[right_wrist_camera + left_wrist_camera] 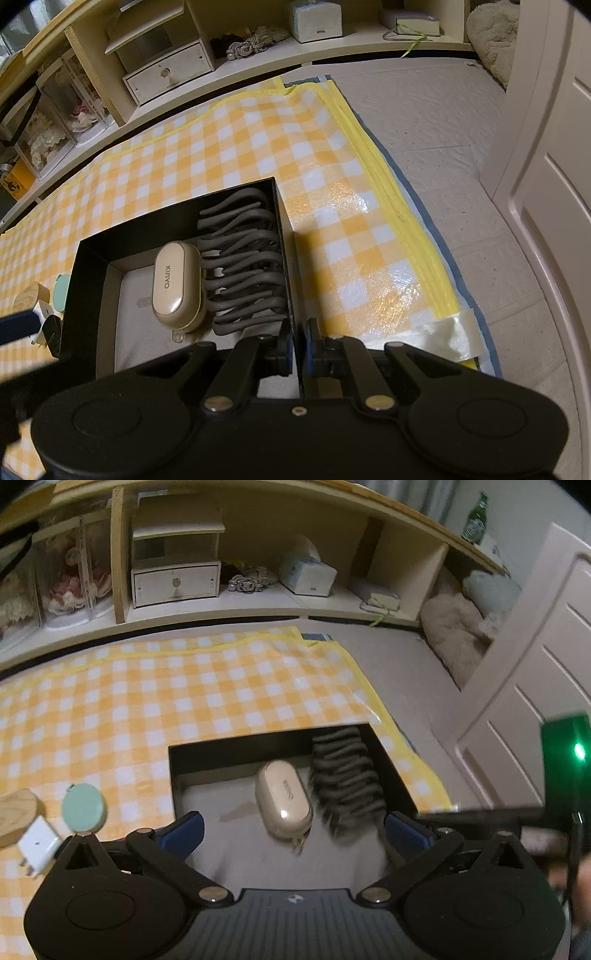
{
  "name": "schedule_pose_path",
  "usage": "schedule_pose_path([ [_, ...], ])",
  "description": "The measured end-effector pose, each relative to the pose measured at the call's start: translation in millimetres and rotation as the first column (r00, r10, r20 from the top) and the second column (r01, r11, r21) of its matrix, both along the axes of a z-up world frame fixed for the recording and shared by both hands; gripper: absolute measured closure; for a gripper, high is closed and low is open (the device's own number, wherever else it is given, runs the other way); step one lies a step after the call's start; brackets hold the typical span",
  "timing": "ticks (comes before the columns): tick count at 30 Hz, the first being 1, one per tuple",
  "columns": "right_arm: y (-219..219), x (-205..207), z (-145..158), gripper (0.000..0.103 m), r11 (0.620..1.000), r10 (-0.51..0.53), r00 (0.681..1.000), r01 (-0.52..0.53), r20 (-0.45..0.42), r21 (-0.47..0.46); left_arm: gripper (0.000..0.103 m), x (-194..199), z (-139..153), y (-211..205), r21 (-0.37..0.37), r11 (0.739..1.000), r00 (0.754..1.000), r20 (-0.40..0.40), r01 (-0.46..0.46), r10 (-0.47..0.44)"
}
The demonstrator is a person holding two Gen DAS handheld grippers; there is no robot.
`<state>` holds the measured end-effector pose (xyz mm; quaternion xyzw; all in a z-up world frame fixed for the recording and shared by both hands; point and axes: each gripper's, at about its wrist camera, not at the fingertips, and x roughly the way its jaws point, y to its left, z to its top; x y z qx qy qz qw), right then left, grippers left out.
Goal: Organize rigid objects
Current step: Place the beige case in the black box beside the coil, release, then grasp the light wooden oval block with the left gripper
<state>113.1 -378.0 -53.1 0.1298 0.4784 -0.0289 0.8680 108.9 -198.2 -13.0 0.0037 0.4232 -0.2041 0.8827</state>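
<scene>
Right now my left gripper (293, 829) has its jaws spread wide and empty above the open black rectangular box (236, 747). Inside lie the beige oval plastic case (283, 799) and, just beside it, the stack of grey wavy hangers (345, 775). My right gripper (298, 345) is clenched on the box's right wall. Outside, on the yellow-and-white checked mat (192, 694), sit a mint-green round disc (84, 807) and a white charger plug (38, 843).

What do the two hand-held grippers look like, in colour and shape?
Both are alike. The left hand-held gripper and the right hand-held gripper have matte black bodies with two rounded lobes, black linkage bars with silver pivot pins, and blue finger pads.
</scene>
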Motion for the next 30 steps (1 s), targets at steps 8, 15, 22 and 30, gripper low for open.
schedule_pose_path([
  [8, 0, 1, 0, 0.096, 1.000, 0.001, 1.000, -0.001, 0.000, -0.004, 0.000, -32, 0, 10, 0.039, 0.998, 0.999, 0.004, 0.053, -0.053],
  [15, 0, 1, 0, 0.096, 1.000, 0.003, 1.000, -0.003, 0.001, -0.004, 0.000, -50, 7, 15, 0.046, 0.997, 0.997, 0.044, 0.064, -0.066],
  [22, 2, 0, 0, 0.096, 1.000, 0.002, 1.000, -0.002, 0.001, -0.013, 0.000, -56, 10, 25, 0.026, 0.996, 0.995, 0.058, 0.080, -0.082],
  [30, 5, 0, -3, 0.096, 1.000, 0.008, 1.000, -0.009, -0.015, -0.029, 0.000, -39, 7, 67, 0.049, 0.999, 0.990, 0.141, -0.011, 0.004],
])
